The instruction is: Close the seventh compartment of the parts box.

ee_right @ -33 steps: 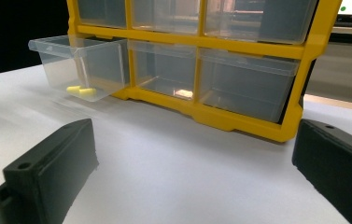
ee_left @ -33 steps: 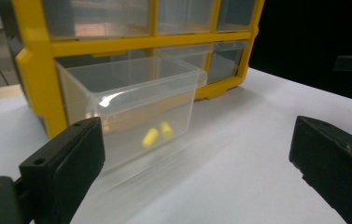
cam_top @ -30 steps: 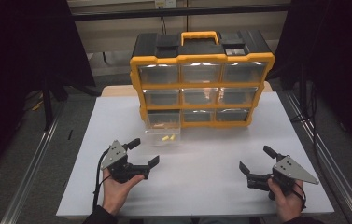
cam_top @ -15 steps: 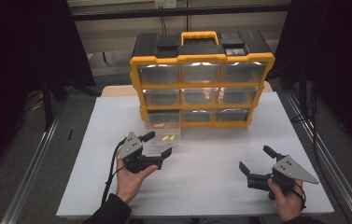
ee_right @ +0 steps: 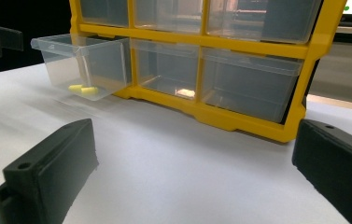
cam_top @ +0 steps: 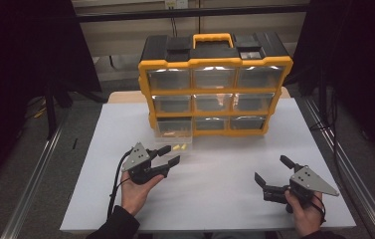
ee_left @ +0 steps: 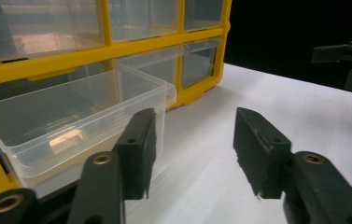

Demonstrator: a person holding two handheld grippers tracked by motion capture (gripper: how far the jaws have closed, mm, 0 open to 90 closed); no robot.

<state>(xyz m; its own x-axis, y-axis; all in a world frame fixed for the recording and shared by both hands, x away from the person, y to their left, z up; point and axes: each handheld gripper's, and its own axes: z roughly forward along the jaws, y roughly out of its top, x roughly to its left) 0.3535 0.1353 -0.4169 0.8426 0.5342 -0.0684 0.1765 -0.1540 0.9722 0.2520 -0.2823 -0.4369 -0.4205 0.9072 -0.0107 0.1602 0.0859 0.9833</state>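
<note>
High view, change: the left gripper [cam_top: 166, 155] has moved forward from the near-left part of the table [cam_top: 225, 179] toward the pulled-out drawer [cam_top: 174, 130] at the organizer's [cam_top: 215, 82] bottom left; the right gripper [cam_top: 272, 174] has stayed put at the near right.
High view, meaning: the left one looks set to deal with the two yellow pieces [cam_top: 179, 147] lying on the table just in front of the drawer (probably to pick them up).
High view, tools: both stand wide apart and hold nothing; neither touches the drawer or the pieces.
Left gripper view, drawer: the clear drawer [ee_left: 71, 116] sits just beyond the left gripper [ee_left: 194, 154], to its left, with a tan piece [ee_left: 66, 141] inside.
Left gripper view, tool: jaws well spread, bare table between them.
Right gripper view, tool: right gripper [ee_right: 194, 168] gaping wide, empty, well back from the organizer [ee_right: 239, 46].
Right gripper view, pieces: yellow pieces [ee_right: 83, 88] seen at the far left through the drawer [ee_right: 82, 63].
</note>
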